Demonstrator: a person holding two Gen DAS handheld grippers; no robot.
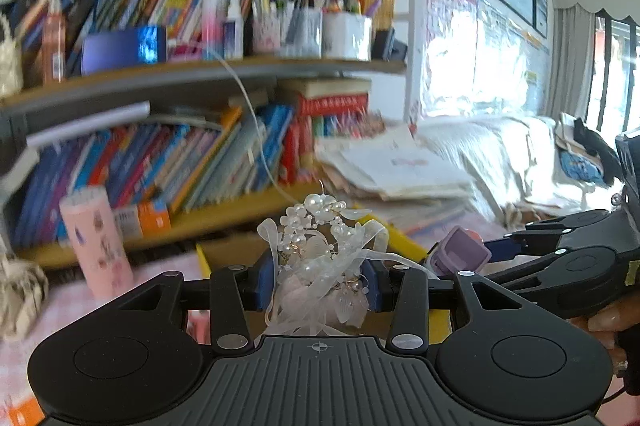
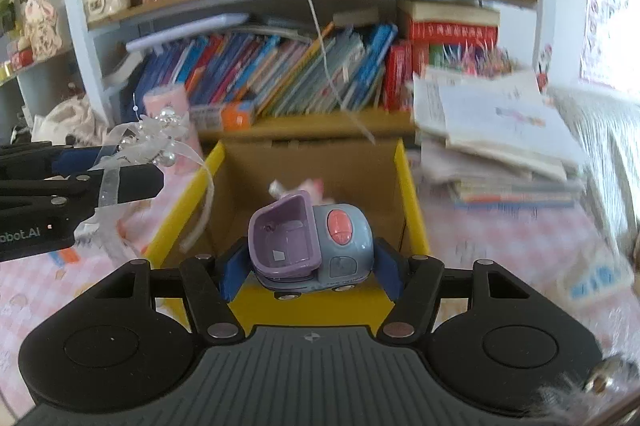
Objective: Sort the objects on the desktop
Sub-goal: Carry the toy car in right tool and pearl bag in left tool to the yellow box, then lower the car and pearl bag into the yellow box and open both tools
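My left gripper (image 1: 318, 284) is shut on a white pearl-and-ribbon hair ornament (image 1: 320, 246), held in the air left of the yellow cardboard box (image 2: 404, 178). It also shows at the left of the right wrist view (image 2: 132, 162), with the ornament (image 2: 156, 142) in it. My right gripper (image 2: 310, 272) is shut on a grey and purple toy car (image 2: 316, 246) over the box's near edge. The right gripper and the toy (image 1: 464, 254) show at the right of the left wrist view. A small pink thing (image 2: 300, 186) lies inside the box.
A crowded bookshelf (image 2: 280, 66) stands behind the box. A pink cup (image 1: 96, 238) stands left of the box on the pink checked tablecloth (image 2: 500, 238). A stack of papers and books (image 2: 500, 142) lies to the right. A sofa (image 1: 500, 154) is farther right.
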